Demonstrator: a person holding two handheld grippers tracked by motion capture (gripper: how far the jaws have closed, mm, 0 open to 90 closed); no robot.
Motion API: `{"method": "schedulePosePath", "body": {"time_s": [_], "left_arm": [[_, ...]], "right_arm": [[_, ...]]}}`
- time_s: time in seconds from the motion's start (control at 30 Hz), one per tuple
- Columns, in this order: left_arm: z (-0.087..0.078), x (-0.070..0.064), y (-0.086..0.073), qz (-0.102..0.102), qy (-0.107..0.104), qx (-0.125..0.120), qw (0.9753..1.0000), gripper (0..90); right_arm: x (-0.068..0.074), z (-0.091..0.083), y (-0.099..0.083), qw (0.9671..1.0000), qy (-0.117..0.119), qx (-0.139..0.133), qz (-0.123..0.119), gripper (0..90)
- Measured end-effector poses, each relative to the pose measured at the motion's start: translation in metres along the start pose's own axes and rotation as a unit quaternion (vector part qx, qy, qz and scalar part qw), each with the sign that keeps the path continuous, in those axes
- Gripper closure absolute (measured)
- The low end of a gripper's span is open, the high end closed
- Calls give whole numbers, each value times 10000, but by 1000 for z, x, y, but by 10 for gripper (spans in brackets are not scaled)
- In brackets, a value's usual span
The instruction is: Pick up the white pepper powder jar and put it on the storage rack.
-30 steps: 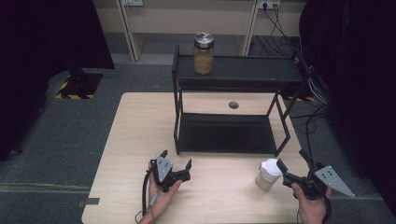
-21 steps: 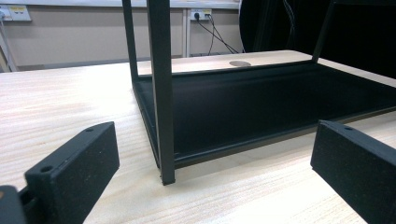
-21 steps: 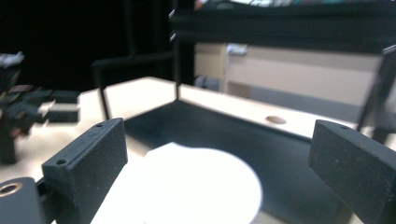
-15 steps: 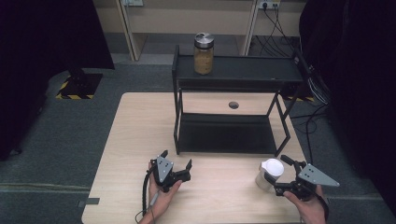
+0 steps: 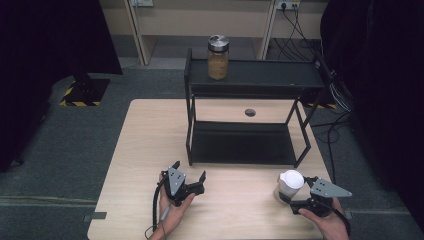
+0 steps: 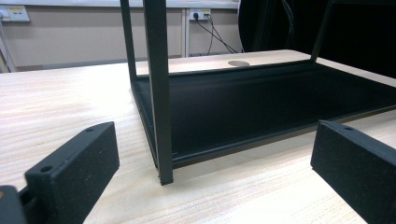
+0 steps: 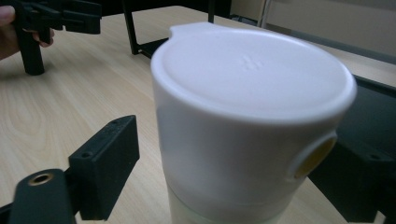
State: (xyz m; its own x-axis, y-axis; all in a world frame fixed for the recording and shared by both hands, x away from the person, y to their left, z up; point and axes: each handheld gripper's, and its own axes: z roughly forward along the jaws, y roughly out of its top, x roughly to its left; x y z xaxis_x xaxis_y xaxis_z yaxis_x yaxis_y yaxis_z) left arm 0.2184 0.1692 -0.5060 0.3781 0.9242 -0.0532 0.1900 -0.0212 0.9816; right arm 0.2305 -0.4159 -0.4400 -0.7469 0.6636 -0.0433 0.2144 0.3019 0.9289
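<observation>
Two jars: one white-lidded, one shelved.

— What's your table carrying? 
— You've got a pale wooden top with a black metal rack standing at its far middle, feet on the wood. 
— And the rack itself? 
— Your jar stands upright on the rack's top shelf, toward its left end. 
— Anything else on the wood? 
— A white container stands near the rack's front right leg.
</observation>
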Motion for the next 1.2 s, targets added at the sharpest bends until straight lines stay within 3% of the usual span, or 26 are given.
{"method": "schedulePosePath", "body": {"time_s": [0.4,0.87,1.07,1.2], "left_arm": [[0,-1,0,44,-2,1,10000,3],[0,-1,0,58,2,-8,10000,3],[0,-1,0,65,0,-9,10000,3],[-1,-1,-1,53,12,-16,10000,3]], "right_arm": [[4,4,-1,9995,-167,249,-60,298],[12,5,1,9991,-338,239,70,306],[18,-1,-1,9985,-441,-191,257,306],[31,-4,4,9960,-717,-457,276,307]]}}
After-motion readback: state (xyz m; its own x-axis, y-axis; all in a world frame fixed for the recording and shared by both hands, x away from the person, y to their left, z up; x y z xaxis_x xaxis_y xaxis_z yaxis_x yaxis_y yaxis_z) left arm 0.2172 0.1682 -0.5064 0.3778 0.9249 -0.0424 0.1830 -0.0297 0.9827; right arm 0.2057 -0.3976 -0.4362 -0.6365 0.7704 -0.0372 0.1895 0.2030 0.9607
